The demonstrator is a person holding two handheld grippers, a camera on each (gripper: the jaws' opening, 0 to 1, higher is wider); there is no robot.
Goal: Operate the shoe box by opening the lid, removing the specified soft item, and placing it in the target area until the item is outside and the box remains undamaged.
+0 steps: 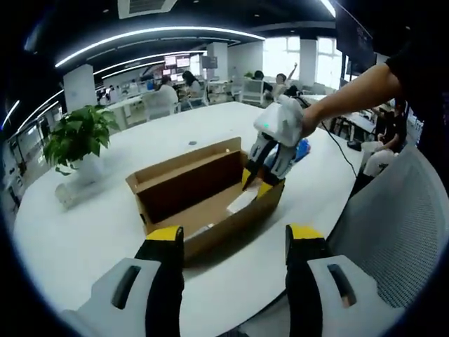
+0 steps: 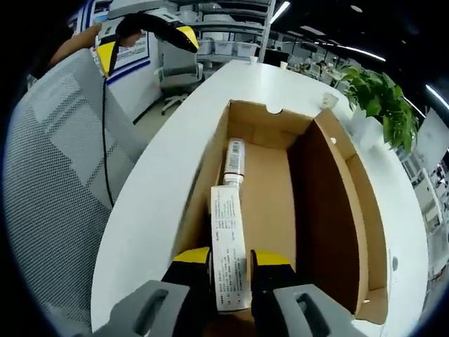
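In the left gripper view a potted plant stands far left on the white table. Right of it, mid-table, sits the cardboard shoe box, its lid already folded back and standing upright along the far side. The left gripper hovers just short of the box's near wall, jaws apart and holding nothing. At the box's right end the right gripper dips over the rim into the box.

In the right gripper view the right gripper has its jaws clamped on a flat white printed packet, the item to remove; it is still inside the box, lying along the left inner wall. Beyond it lies a small white tube-like item. An office chair stands at the left.

To do this step well, I would draw the packet straight up and clear of the cardboard wall before swinging it aside, keeping the grip firm but not crushing. The free left gripper could steady the box so it neither slides nor tears.
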